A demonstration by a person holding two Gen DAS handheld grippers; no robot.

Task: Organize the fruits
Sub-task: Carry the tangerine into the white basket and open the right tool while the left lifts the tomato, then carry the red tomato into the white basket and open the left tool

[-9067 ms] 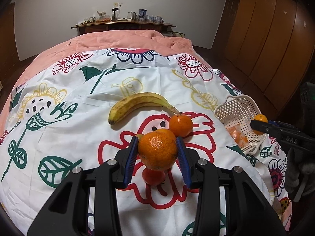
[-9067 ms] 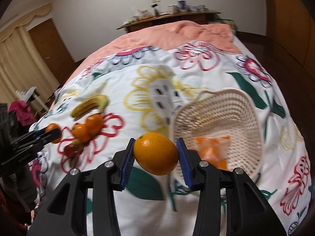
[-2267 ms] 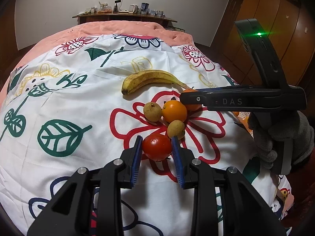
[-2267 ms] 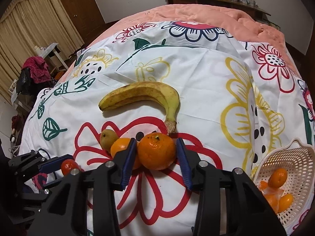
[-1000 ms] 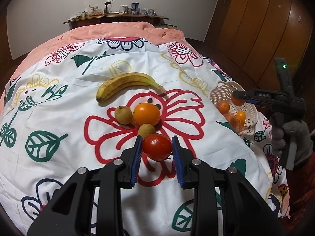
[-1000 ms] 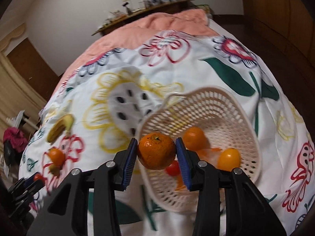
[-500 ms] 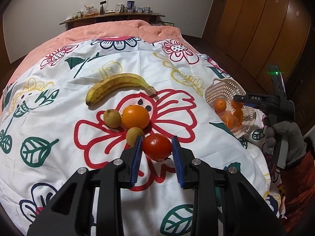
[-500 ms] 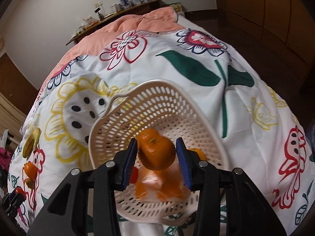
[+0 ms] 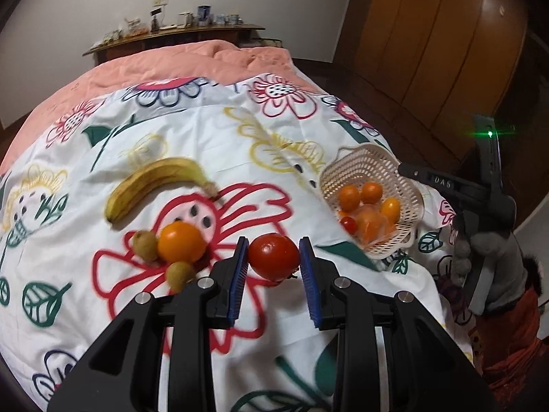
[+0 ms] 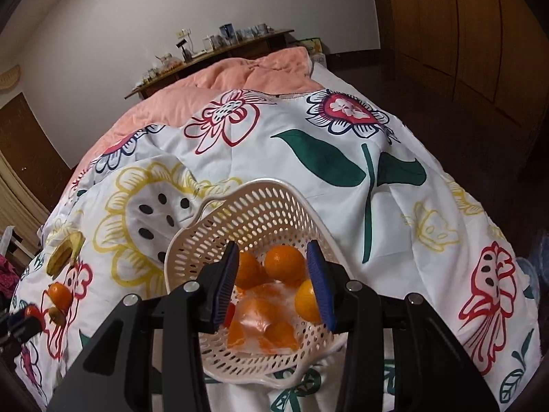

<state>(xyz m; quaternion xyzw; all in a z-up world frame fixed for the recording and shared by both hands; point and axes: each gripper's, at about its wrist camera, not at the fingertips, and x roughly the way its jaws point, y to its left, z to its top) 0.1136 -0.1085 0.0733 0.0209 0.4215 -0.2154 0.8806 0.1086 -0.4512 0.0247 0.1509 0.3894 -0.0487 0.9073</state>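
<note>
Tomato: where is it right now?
In the left wrist view the tomato sits clamped between the left tongs, raised over the bedspread, with the basket to its right and the orange to its left.

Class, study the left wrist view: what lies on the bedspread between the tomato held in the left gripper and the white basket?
Nothing: in the left wrist view, only bare flowered bedspread separates the tomato from the basket.
</note>
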